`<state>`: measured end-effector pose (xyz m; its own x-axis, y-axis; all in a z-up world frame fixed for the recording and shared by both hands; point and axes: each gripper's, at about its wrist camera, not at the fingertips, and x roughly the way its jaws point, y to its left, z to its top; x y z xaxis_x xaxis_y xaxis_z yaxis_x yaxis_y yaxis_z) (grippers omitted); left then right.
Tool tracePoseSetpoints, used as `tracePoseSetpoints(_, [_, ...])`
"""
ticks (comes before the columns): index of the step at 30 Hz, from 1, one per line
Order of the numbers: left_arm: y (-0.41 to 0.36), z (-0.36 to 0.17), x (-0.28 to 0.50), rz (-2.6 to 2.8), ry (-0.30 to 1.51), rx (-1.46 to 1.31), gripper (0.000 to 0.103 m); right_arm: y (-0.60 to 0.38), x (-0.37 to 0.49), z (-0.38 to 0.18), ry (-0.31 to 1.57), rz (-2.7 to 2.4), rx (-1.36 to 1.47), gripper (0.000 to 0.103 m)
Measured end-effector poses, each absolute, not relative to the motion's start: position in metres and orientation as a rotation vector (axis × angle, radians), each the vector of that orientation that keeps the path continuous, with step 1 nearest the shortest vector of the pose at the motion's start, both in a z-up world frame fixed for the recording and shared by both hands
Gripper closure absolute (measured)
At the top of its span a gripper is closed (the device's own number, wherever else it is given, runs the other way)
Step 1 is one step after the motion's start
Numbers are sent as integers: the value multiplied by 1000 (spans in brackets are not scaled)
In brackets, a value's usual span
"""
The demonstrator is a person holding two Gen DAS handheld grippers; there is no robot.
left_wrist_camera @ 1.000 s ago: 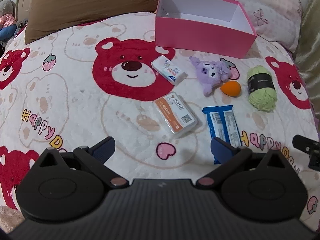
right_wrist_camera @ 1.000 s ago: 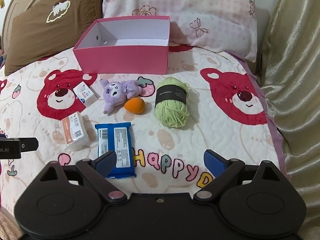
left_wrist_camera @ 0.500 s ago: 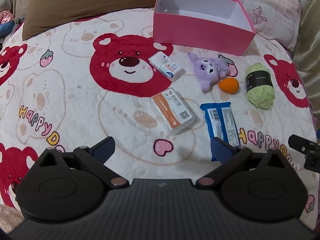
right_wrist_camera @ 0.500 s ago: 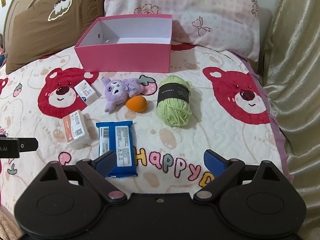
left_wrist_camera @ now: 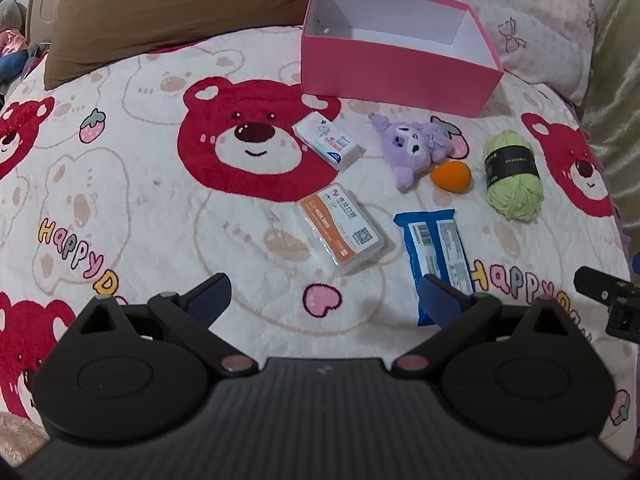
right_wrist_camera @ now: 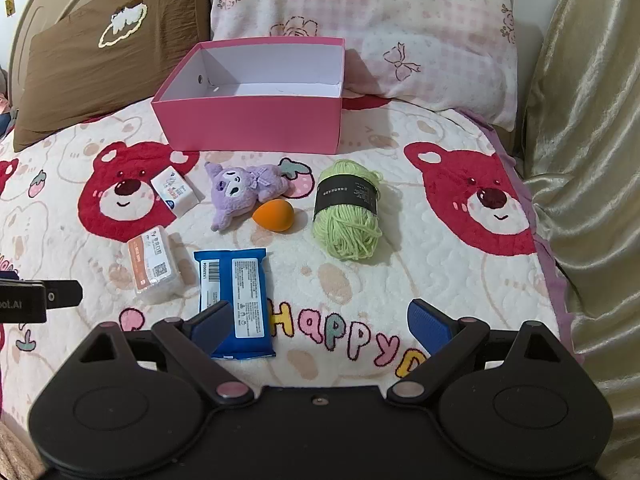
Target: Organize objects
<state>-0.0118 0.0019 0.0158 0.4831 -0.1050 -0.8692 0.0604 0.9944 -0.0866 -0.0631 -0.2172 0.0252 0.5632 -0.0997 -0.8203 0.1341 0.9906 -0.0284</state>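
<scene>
An open pink box (left_wrist_camera: pixel 394 70) (right_wrist_camera: pixel 256 126) stands empty at the back of the bed. In front of it lie a small white carton (left_wrist_camera: pixel 329 141) (right_wrist_camera: pixel 176 191), a purple plush toy (left_wrist_camera: pixel 416 146) (right_wrist_camera: pixel 240 192), an orange sponge egg (left_wrist_camera: pixel 451 175) (right_wrist_camera: pixel 273 215), a green yarn skein (left_wrist_camera: pixel 512 178) (right_wrist_camera: pixel 347 210), an orange-and-white pack (left_wrist_camera: pixel 342 232) (right_wrist_camera: pixel 154 264) and a blue packet (left_wrist_camera: pixel 436 254) (right_wrist_camera: pixel 236 300). My left gripper (left_wrist_camera: pixel 324 300) hovers open just short of the orange-and-white pack. My right gripper (right_wrist_camera: pixel 320 326) is open over the blanket, its left finger above the blue packet.
A bear-print blanket (left_wrist_camera: pixel 120 200) covers the bed. A brown pillow (left_wrist_camera: pixel 160 8) and a pink checked pillow (right_wrist_camera: pixel 380 28) lean behind the box. A shiny beige curtain (right_wrist_camera: pixel 588 160) runs along the right edge. Soft toys (left_wrist_camera: pixel 10 36) sit at far left.
Both grippers have drifted slightly forward and higher over the bed, so the items sit a little lower in view. Jaws stay open; nothing was picked up.
</scene>
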Motion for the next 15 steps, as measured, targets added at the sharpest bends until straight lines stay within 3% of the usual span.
tracePoseSetpoints(15, [0, 20, -18, -101, 1046, -44, 0, -217, -63, 26, 964, -137, 36, 7])
